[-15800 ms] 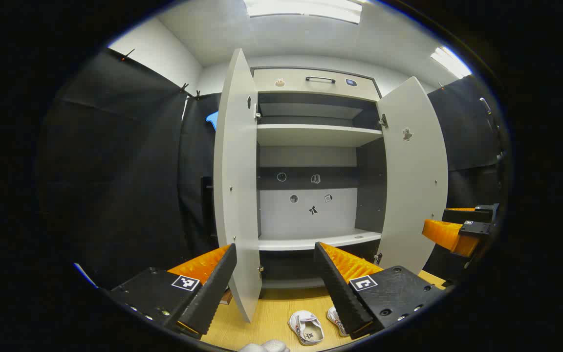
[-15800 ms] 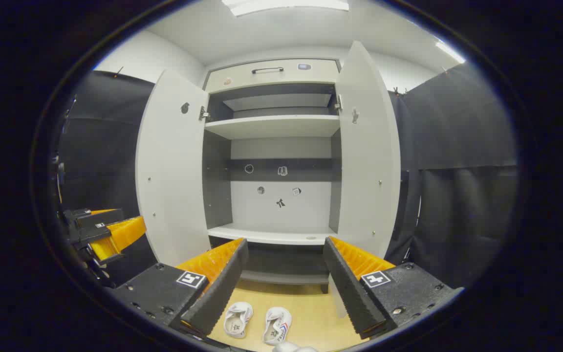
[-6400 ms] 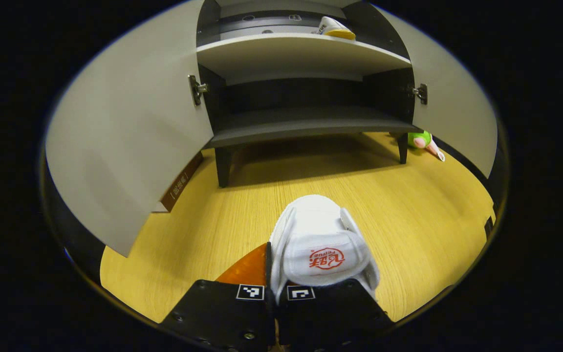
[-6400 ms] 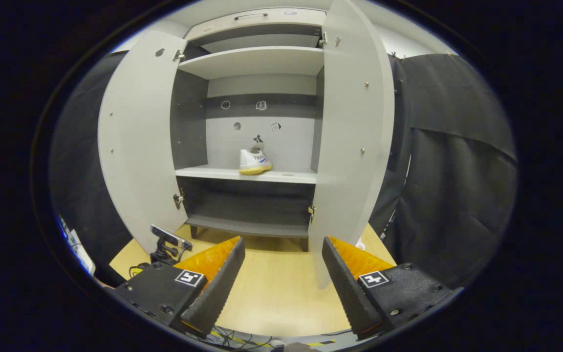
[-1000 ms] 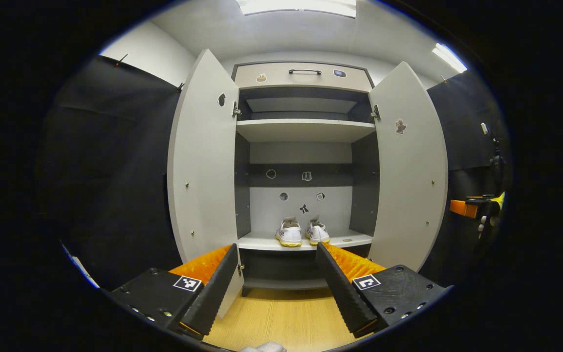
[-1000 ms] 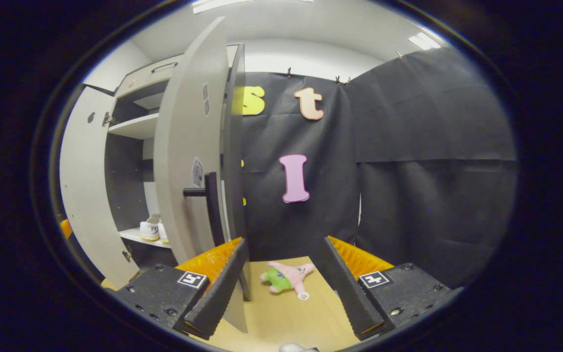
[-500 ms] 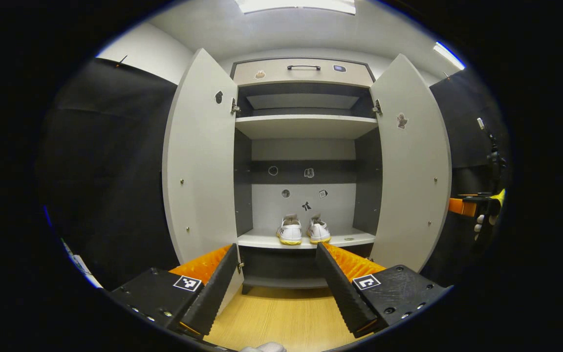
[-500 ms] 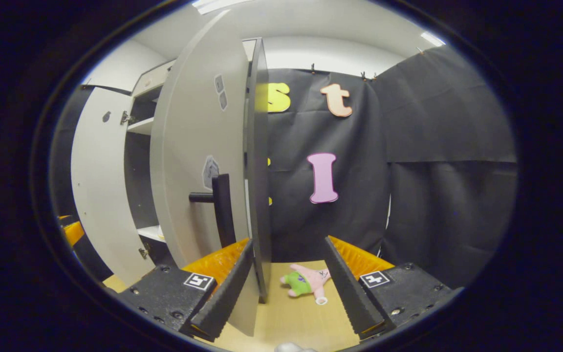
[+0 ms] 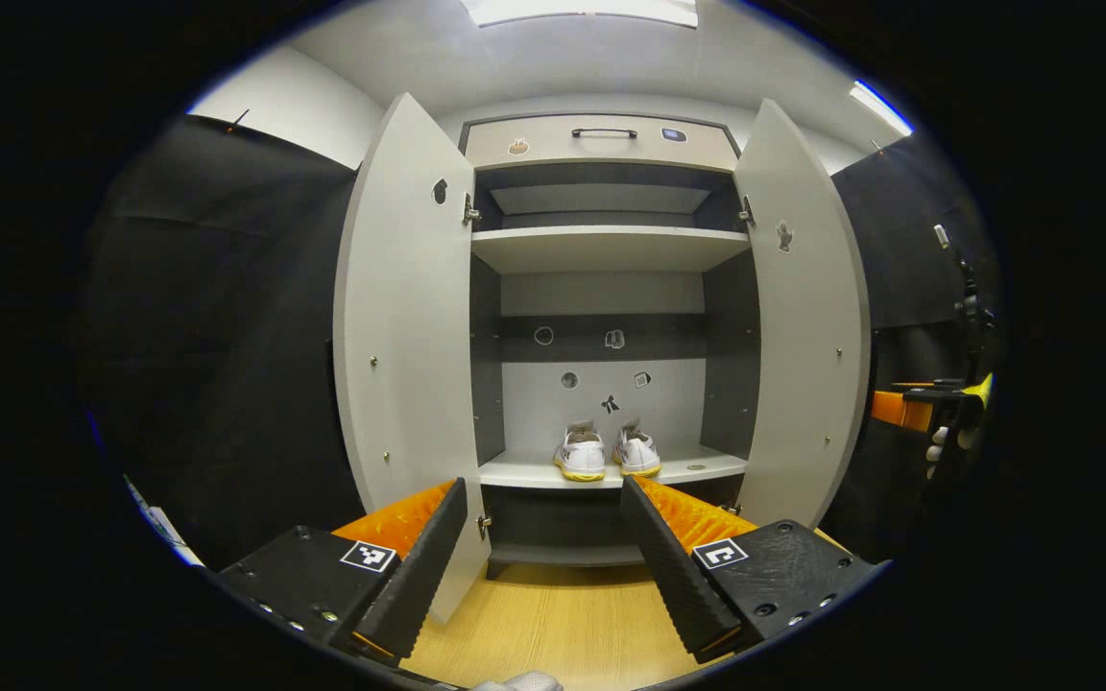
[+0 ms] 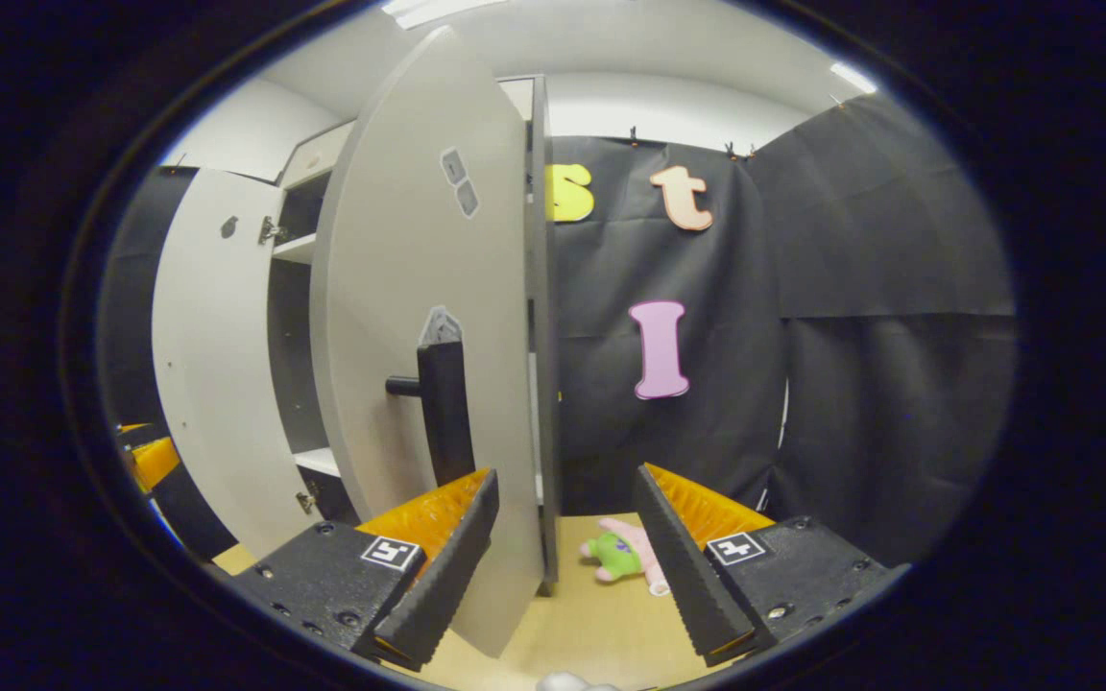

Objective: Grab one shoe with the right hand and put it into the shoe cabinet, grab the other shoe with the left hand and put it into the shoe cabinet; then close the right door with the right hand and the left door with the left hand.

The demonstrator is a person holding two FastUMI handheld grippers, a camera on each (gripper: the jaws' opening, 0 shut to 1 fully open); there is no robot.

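Two white shoes (image 9: 582, 453) (image 9: 637, 451) stand side by side on the middle shelf of the grey shoe cabinet (image 9: 601, 144). Both doors are open: the left door (image 9: 409, 336) and the right door (image 9: 803, 326). My left gripper (image 9: 541, 485) is open and empty, well back from the cabinet. My right gripper (image 10: 565, 475) is open on the outer side of the right door (image 10: 419, 288), close to its black handle (image 10: 443, 413). The door's free edge stands in the gap by one finger. I cannot tell whether it touches. At the far right, the right gripper (image 9: 908, 408) is in a hand.
A green and pink plush toy (image 10: 625, 555) lies on the wooden floor (image 10: 601, 624) beyond the right door. Black cloth walls stand on both sides of the cabinet. The left door (image 10: 217, 384) and the left gripper (image 10: 155, 461) are at the far left of the right gripper view.
My right gripper has moved closer to the right door's outer face, which looms larger and now hides the shoes in that view. The left gripper has barely shifted.
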